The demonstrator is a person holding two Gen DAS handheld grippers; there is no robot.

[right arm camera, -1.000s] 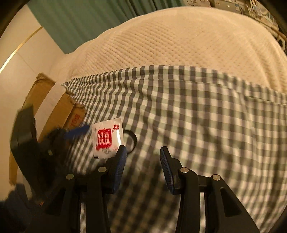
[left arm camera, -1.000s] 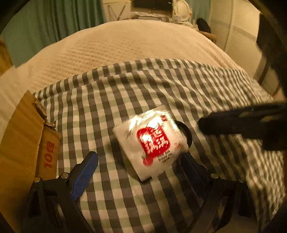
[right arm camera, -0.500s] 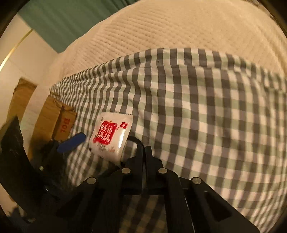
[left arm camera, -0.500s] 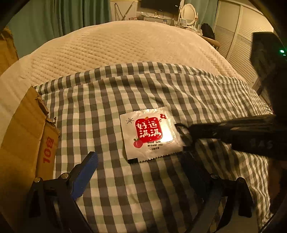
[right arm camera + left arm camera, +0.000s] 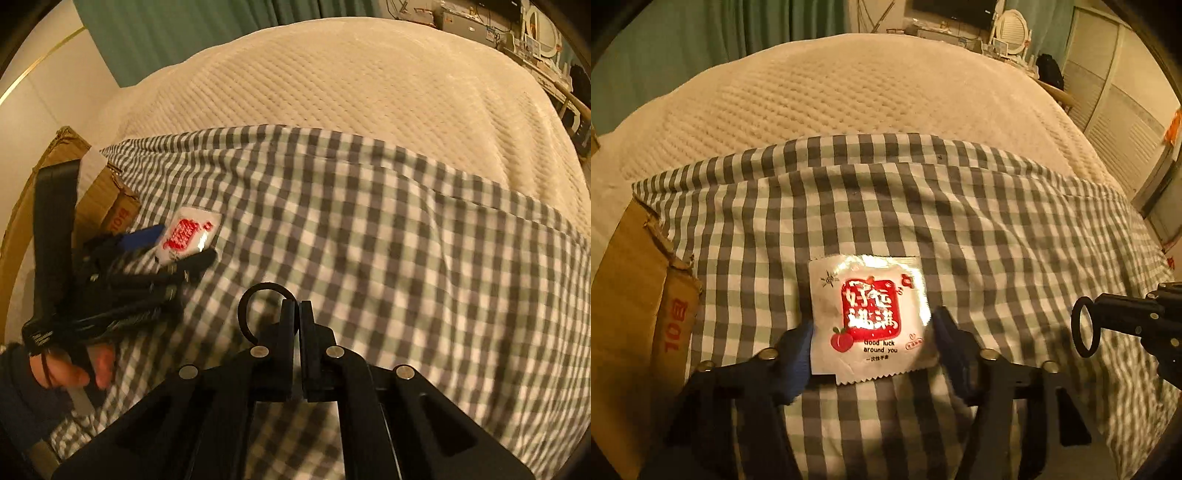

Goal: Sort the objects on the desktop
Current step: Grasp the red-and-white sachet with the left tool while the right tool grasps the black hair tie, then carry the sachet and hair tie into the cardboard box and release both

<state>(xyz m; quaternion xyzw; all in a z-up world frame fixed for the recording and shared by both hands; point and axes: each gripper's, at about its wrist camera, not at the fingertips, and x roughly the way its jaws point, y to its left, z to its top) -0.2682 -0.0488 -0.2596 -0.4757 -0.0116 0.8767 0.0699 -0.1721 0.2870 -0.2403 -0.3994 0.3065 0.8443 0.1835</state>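
Observation:
A white sachet with a red label [image 5: 868, 316] lies flat on the checked cloth [image 5: 979, 236]. My left gripper [image 5: 871, 341] is open, its fingers on either side of the sachet's near edge. The sachet also shows in the right wrist view [image 5: 188, 236], beside the left gripper [image 5: 177, 247]. My right gripper [image 5: 297, 314] is shut on a black hair-tie ring [image 5: 255, 306] and holds it above the cloth. In the left wrist view the ring [image 5: 1084, 326] hangs from the right gripper at the far right.
A brown cardboard box [image 5: 631, 295] stands at the cloth's left edge, also in the right wrist view [image 5: 92, 195]. A cream textured blanket [image 5: 849, 96] covers the bed beyond the cloth. A wardrobe and dresser stand at the back right.
My right gripper closed on the black ring beside the sachet and drew it away to the right. My left gripper moved forward, so its fingers now flank the sachet.

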